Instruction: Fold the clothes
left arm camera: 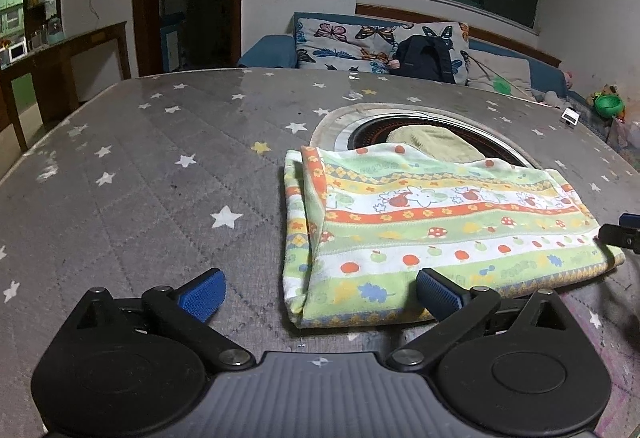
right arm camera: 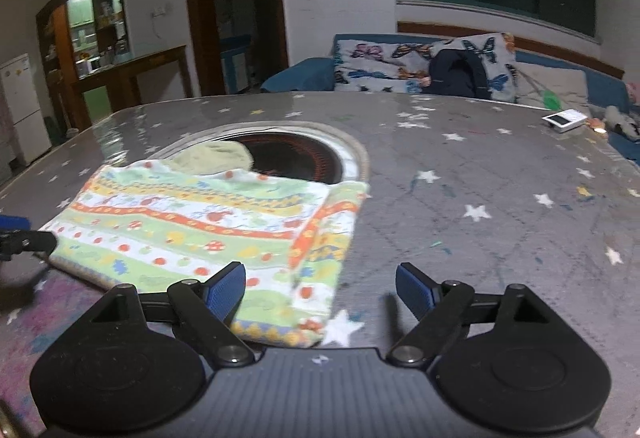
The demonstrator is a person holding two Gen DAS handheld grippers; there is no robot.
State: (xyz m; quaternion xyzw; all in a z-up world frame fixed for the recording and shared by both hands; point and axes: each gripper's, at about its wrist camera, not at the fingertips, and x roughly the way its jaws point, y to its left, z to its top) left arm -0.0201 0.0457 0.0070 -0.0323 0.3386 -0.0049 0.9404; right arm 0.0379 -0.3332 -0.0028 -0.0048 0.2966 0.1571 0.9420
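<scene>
1. Grey star-printed covering spreads over the table (left arm camera: 160, 165) ahead of both your grippers, with a round dark inset (right arm camera: 296, 153) in its middle and a sofa with butterfly cushions (left arm camera: 360, 45) beyond the far edge.
2. Your task's thing, the striped cartoon-print cloth (left arm camera: 432, 222), lies flat on the table in a doubled-over rectangle, layers showing at its side edges. It sits just ahead of your left gripper (left arm camera: 320, 294), toward that gripper's right finger, and ahead-left of your right gripper (right arm camera: 320, 290).
3. A pale green-yellow cloth (left arm camera: 432, 141) lies just behind it, on the inset, partly tucked under its far edge.
4. Both grippers are spread wide and pinching nothing; each hovers near a front corner of the striped cloth.
5. This lie fits either a cloth midway through its folds or one already folded and let go, so judge that before you commit.
6. Risk: pinch only the top layer and the stack would likely peel apart and skew.
7. Risk: lift the far edge carelessly and you could drag the pale cloth along, or snag fabric on the inset's rim.
8. A small white device (right arm camera: 564, 119) rests far ahead-right of your right gripper, well apart from the cloth.
</scene>
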